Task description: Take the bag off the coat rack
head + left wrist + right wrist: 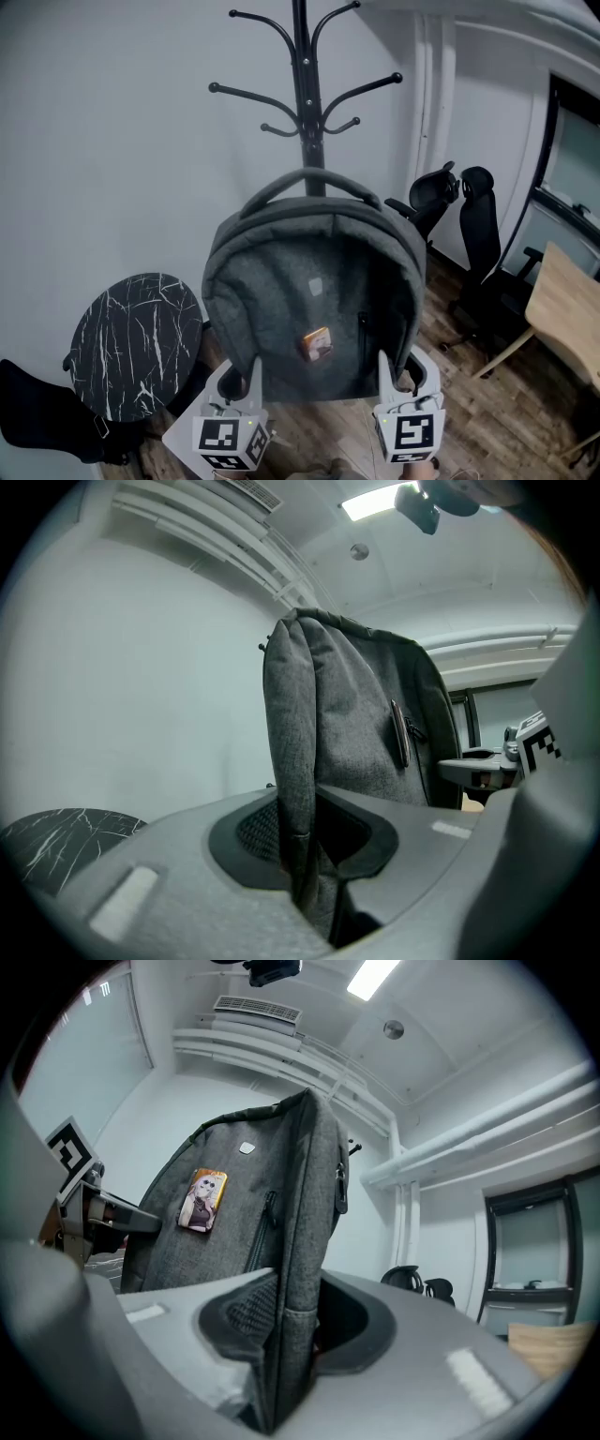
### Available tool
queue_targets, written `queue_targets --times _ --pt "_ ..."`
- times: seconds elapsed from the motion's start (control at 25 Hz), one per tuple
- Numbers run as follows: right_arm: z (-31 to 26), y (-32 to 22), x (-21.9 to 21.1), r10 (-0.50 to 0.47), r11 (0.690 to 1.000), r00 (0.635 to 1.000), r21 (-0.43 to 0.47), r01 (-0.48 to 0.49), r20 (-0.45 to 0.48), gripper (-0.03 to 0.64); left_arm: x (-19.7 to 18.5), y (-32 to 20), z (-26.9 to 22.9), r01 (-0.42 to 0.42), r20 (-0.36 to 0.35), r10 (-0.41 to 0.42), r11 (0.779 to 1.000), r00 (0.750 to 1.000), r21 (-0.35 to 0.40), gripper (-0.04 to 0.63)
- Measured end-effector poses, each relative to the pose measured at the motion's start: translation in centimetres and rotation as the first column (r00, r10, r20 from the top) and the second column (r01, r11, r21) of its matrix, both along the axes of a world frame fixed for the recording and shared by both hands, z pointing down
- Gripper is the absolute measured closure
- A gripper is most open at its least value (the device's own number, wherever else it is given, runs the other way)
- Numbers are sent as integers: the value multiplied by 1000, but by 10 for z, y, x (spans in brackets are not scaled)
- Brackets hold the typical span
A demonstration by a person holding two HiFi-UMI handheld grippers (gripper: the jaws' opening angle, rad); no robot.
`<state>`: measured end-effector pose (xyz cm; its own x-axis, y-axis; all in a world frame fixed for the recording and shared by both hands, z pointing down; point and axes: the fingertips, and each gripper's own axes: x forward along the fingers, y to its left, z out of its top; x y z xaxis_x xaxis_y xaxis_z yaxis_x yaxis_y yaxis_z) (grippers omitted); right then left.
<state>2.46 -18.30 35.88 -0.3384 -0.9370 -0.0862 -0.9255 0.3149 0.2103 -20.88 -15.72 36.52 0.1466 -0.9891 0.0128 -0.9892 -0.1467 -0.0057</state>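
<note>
Coat rack (302, 66) stands at the white wall, its hooks above the top handle of the grey bag (314, 281), which I hold up in front of its pole. My left gripper (242, 375) is clamped on the bag's lower left edge, and my right gripper (401, 370) on the lower right edge. Both sets of jaws are narrowly parted round fabric. A small picture badge (317, 343) sits on the bag's front.

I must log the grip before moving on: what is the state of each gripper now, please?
Left gripper: closed on the left edge of the grey bag.
Right gripper: closed on the right edge of the same bag.
</note>
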Motion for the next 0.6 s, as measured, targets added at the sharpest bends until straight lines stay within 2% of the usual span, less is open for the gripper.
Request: queue_targets --times 0.6 --pt "0 15 1 48 998 999 -40 -49 -23 515 0 5 1 -39 -13 38 999 999 -33 519"
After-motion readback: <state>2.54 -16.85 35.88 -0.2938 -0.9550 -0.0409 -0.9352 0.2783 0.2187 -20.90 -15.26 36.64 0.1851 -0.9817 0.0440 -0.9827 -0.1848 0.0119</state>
